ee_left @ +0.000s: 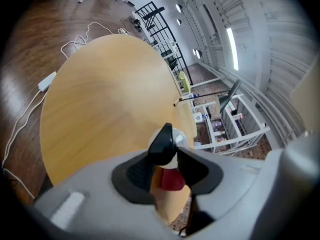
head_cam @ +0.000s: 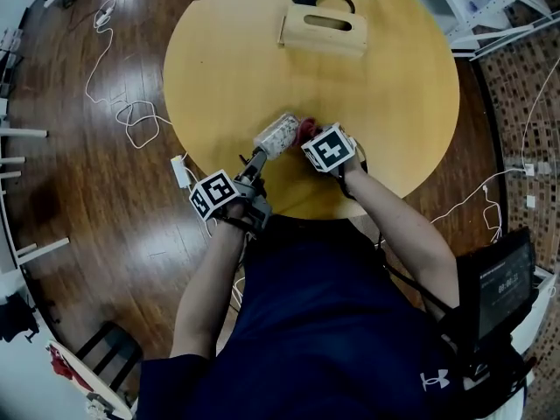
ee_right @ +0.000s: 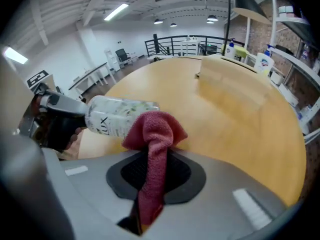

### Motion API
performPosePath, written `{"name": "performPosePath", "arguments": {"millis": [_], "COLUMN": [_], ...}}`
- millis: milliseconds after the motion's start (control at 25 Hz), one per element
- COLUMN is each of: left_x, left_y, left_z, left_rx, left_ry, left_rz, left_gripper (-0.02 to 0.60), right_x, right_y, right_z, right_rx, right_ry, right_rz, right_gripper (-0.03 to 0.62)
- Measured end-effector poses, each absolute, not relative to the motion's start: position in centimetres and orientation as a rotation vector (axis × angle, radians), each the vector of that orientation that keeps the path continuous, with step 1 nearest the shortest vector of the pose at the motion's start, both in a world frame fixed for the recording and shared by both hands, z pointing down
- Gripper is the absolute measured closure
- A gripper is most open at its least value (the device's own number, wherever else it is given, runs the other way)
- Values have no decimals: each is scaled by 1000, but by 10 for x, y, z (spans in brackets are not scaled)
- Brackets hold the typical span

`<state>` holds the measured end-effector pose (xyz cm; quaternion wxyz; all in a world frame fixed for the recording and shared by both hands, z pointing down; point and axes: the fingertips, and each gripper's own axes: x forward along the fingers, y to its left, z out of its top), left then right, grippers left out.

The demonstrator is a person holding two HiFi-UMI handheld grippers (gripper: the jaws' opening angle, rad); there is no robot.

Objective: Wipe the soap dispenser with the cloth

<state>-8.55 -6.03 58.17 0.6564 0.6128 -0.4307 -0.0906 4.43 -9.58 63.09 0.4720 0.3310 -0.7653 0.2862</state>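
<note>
Cloth (ee_right: 152, 130) sat clamped in right tongs (ee_right: 154, 170), touching soap dispenser (ee_right: 116, 115) just ahead, itself gripped by left tongs (ee_left: 169, 153).

Open tabletop (head_cam: 227, 68) across the middle, wooden box (head_cam: 324, 31) at far edge, soap dispenser (head_cam: 278, 134) at near edge

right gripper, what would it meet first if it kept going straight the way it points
The cloth in the right gripper leads and seems to touch the dispenser at its end, so likely the dispenser first; if it slips past, the table. Depth is unclear.
</note>
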Motion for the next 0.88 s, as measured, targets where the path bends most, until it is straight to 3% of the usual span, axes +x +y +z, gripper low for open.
{"name": "performPosePath", "arguments": {"millis": [160,400,640,880], "left_x": [-76,-64,-64,-60], "left_y": [-49,-10,-4,5], "left_z": [580,603,627,648], "left_rx": [1648,2099,2332,2386], "left_ry": [-926,-892,-925,-882], "left_rz": [26,725,1105,1275], "left_gripper": [445,474,483,480], "right_x": [32,9,54,-15], "right_y": [-83,-42,-71,-44], "right_z": [611,576,588,562], "right_rx": [656,468,656,503], "right_ry": [-1919,-2000,-1883,-2095], "right_rz": [588,496,510,492], "right_gripper": [537,537,537,537]}}
